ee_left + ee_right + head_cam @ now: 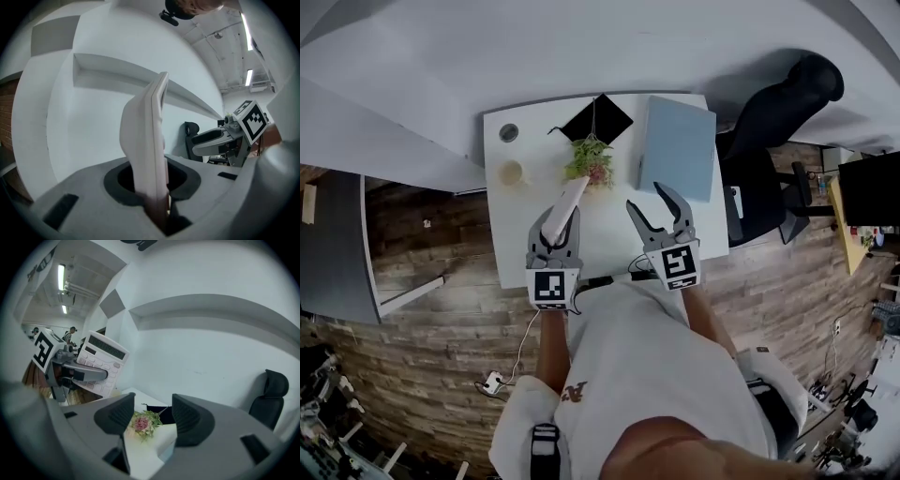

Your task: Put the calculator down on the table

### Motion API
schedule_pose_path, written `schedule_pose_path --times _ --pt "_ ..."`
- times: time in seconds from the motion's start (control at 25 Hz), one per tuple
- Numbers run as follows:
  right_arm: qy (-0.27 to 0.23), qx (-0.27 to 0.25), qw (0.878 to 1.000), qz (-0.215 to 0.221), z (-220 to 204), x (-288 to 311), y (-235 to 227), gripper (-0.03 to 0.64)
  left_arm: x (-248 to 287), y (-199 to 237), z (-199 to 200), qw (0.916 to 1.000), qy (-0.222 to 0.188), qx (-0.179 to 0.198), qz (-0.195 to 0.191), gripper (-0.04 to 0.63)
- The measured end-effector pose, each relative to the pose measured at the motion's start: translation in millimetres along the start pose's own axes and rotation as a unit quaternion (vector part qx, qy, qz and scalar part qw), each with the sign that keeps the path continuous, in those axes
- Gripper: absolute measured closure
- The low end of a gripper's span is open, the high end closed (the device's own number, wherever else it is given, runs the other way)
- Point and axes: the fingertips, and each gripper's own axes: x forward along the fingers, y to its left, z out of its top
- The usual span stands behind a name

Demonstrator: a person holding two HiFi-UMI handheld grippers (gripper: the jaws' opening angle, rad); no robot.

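Left tool (558, 225) clenched on calculator's (570, 197) lower end above counter (517, 246), right tool (647, 199) spread empty; thin pinch could let it pivot, drop.

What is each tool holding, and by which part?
Left tool grips the white plastic calculator by its lower keypad end. Right tool is open, holding nothing.

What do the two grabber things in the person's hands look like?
The left gripper and the right gripper are both grey. Each has two curved, pointed jaws like a crab's claw, with darker pads inside. Each carries a white cube printed with black square markers. The person wears a white short-sleeved shirt.
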Motion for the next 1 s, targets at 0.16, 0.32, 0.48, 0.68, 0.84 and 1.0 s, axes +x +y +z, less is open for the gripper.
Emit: schedule_pose_path --times 0.16,0.32,0.48,0.68,0.84,1.0 --pt "0.019 0.006 1.0 -0.003 -16 -3 2 0.362 3 -5 -14 0.9997 0.019 -0.01 -0.015 0.503" --pt "0.04 0.011 0.999 0.002 -33 -8 5 0.365 6 -13 -30 0.9986 0.036 -0.029 -0.027 0.503" --pt "0.056 0.016 0.998 0.011 -51 -10 4 0.368 11 -20 -46 0.9969 0.049 -0.054 -0.029 0.503" --pt "0.072 0.023 0.997 0.025 -69 -10 5 0.37 17 -29 -64 0.9943 0.067 -0.074 -0.036 0.503" --pt "0.086 0.025 0.995 0.036 -84 -9 6 0.373 21 -38 -77 0.9919 0.081 -0.088 -0.043 0.503" --pt "0.098 0.026 0.994 0.048 -100 -8 6 0.382 25 -47 -94 0.9881 0.097 -0.109 -0.049 0.503"
